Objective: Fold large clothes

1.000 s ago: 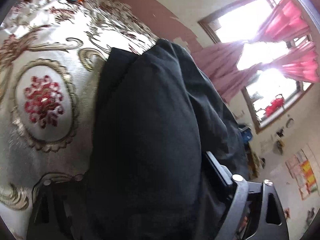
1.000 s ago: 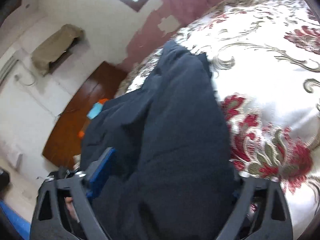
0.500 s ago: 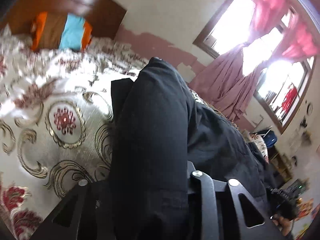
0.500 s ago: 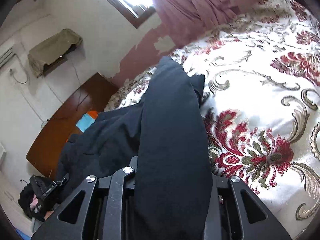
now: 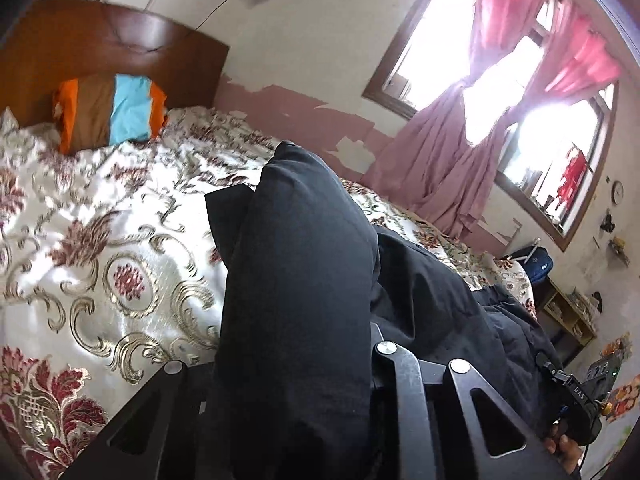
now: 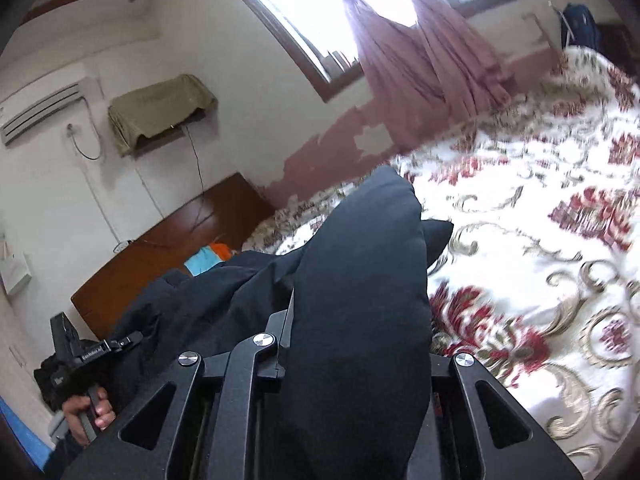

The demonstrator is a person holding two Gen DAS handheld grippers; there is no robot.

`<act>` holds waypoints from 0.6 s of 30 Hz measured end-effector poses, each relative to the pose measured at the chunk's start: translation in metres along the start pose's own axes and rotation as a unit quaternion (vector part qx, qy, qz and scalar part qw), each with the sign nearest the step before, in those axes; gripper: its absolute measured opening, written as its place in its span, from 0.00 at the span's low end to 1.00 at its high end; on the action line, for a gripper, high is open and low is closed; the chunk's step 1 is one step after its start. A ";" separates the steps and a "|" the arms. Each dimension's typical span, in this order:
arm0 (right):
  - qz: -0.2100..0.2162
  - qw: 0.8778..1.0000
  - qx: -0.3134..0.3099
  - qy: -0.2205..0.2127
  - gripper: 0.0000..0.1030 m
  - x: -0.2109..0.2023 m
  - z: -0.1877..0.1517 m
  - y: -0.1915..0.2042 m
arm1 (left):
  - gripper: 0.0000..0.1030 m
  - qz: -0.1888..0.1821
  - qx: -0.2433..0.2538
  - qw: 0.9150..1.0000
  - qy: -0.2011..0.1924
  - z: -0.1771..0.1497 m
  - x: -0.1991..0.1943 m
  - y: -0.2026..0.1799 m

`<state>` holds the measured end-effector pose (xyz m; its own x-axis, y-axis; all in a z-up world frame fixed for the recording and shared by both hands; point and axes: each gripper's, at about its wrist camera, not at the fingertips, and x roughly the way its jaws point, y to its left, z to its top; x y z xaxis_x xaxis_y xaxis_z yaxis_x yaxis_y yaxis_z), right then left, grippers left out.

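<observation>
Left wrist view, garment: my large black cloth garment [image 5: 296,304] runs as a thick band up between my left fingers, and the rest of it slopes down to the right onto the bed.
Right wrist view, garment: the same black garment [image 6: 360,312] stands as a band between my right fingers; its other part sags to the left toward my other hand.
Where it is: held up at two places over the white satin bedspread with red and gold flowers [image 5: 120,272], and part of it seems to rest on the bed.
Left gripper [image 5: 288,364]: my jaws have just been closing and now stand narrow, pressed on the cloth.
Right gripper [image 6: 360,356]: my jaws have just been closing too, and they are narrow on the cloth between them.
Done, as I judge: both grasps are made and the edge is raised from the bed.
Left to do, as I judge: I see no flat finished fold; the cloth is bunched, so the raised edge must be carried over, laid down and smoothed, and perhaps more folds follow.
Around: brown wooden headboard [image 5: 100,44], striped orange, brown and blue pillow [image 5: 112,112], pink curtains at the window [image 5: 448,168].
Not clear: which part of the garment I hold, I cannot tell.
</observation>
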<state>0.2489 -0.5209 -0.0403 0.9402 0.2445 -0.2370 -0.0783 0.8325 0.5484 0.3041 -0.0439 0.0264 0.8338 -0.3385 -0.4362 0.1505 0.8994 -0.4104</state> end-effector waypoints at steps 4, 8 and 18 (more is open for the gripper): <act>-0.014 0.999 -0.013 -0.041 0.18 -0.040 0.016 -0.003 | 0.21 -0.019 0.014 1.000 -0.008 0.001 -0.009 -0.025; -0.045 0.997 -0.021 -0.064 0.18 -0.068 0.024 -0.015 | 0.21 -0.044 0.024 0.999 -0.003 -0.009 0.003 -0.051; -0.131 0.991 0.005 -0.029 0.21 -0.061 0.026 -0.056 | 0.22 -0.020 0.000 0.998 0.054 -0.051 0.075 -0.035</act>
<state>0.2046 -0.5953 -0.0359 0.9453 -0.0081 -0.3261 0.1737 0.8586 0.4823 0.3342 -0.1149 -0.0323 0.7653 -0.4022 -0.5025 0.1829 0.8844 -0.4293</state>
